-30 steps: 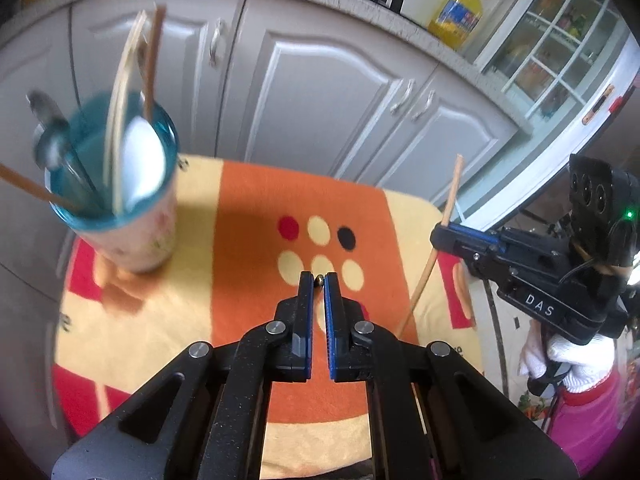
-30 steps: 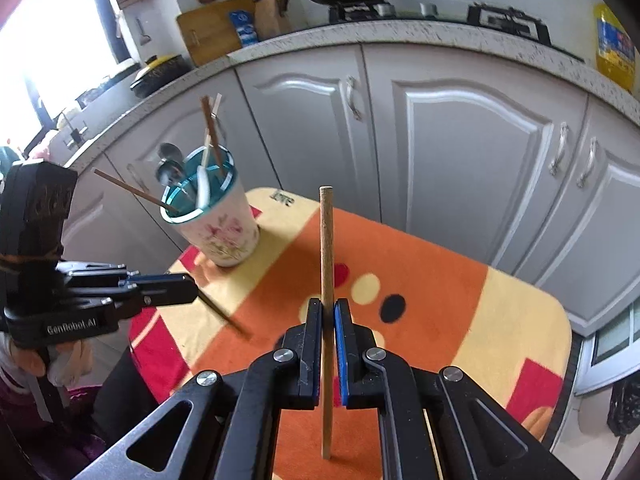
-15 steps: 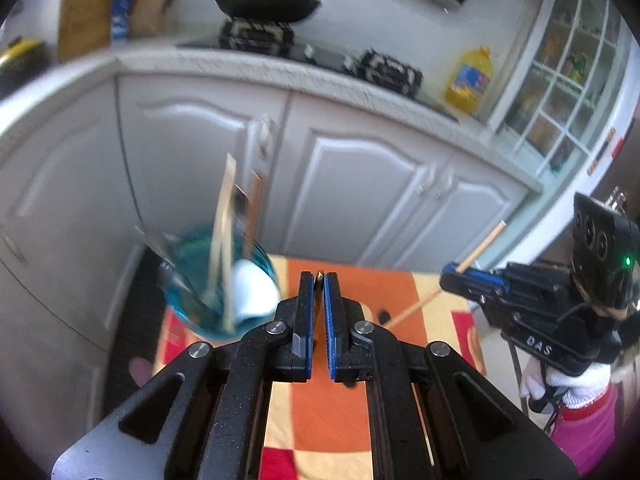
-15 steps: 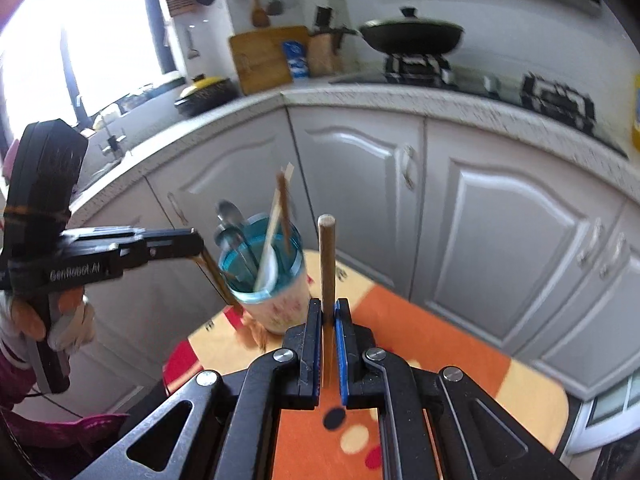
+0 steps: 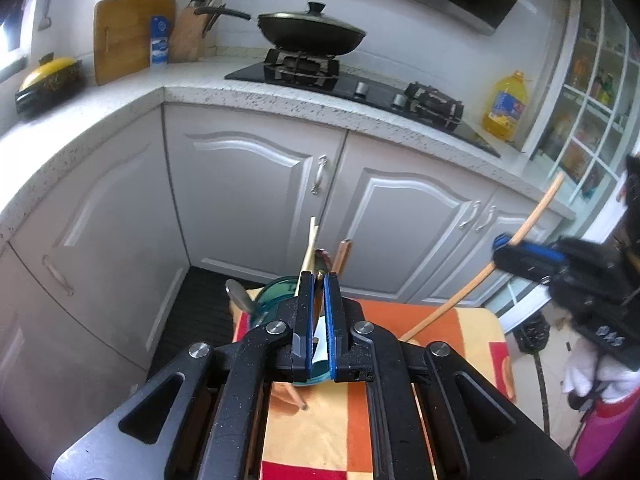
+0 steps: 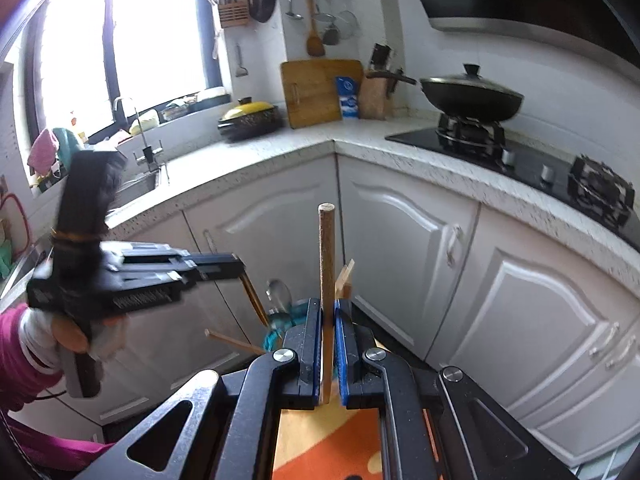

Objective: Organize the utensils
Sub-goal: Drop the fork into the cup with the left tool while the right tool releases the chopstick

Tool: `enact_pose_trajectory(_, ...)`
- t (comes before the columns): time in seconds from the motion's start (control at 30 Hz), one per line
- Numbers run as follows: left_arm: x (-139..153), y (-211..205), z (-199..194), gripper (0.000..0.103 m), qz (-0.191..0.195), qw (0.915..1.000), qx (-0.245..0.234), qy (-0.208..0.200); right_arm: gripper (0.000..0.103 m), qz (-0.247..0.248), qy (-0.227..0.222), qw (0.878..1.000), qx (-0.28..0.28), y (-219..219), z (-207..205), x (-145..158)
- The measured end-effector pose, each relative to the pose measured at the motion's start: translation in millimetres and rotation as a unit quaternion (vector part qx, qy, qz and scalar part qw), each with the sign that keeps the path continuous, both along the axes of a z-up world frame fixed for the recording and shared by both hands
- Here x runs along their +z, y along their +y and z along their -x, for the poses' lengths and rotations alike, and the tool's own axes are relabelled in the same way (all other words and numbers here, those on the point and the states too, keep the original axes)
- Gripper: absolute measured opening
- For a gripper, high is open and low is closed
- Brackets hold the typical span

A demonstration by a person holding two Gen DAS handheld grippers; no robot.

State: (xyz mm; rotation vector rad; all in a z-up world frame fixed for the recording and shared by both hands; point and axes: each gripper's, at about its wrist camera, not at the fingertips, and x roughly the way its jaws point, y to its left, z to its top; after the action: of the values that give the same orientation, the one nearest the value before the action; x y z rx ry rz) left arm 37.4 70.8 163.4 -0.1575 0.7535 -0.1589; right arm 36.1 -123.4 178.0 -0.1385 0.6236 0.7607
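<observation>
A teal-rimmed cup (image 5: 276, 288) with a spoon (image 5: 237, 295) and several chopsticks stands on the orange patterned table (image 5: 408, 316), mostly hidden behind my left gripper (image 5: 319, 280). The left gripper is shut on a dark brown chopstick (image 5: 319, 280) whose lower end shows beneath the jaws. My right gripper (image 6: 328, 312) is shut on a light wooden chopstick (image 6: 326, 256) held upright. That chopstick shows tilted in the left wrist view (image 5: 520, 236). The cup's rim (image 6: 298, 306) shows just left of the right gripper.
White kitchen cabinets (image 5: 248, 200) and a speckled countertop (image 5: 280, 96) lie behind the table. A wok (image 5: 312, 34) sits on the stove; an oil bottle (image 5: 505, 106) stands at the right. A dark floor mat (image 5: 200, 304) lies left of the table.
Both grippers have lifted and tilted up, so the views now show more counter and less table. The cup has dropped low behind the jaws. Each gripper still holds its chopstick.
</observation>
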Motion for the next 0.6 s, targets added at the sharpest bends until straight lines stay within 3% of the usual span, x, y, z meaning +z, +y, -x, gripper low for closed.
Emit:
enact_pose_trajectory(0.3,-23,9,-23,0.003,-0.011,0.9996,0.021,0.016,0.006,-0.003,0.004,1.000,0.025,37,-13,0)
enact_pose_trajectory(0.6,-55,10,-42,0.003,-0.016,0.9984,0.029,0.047,0.006,0.020,0.039,0.998,0.040,75,-33,-45)
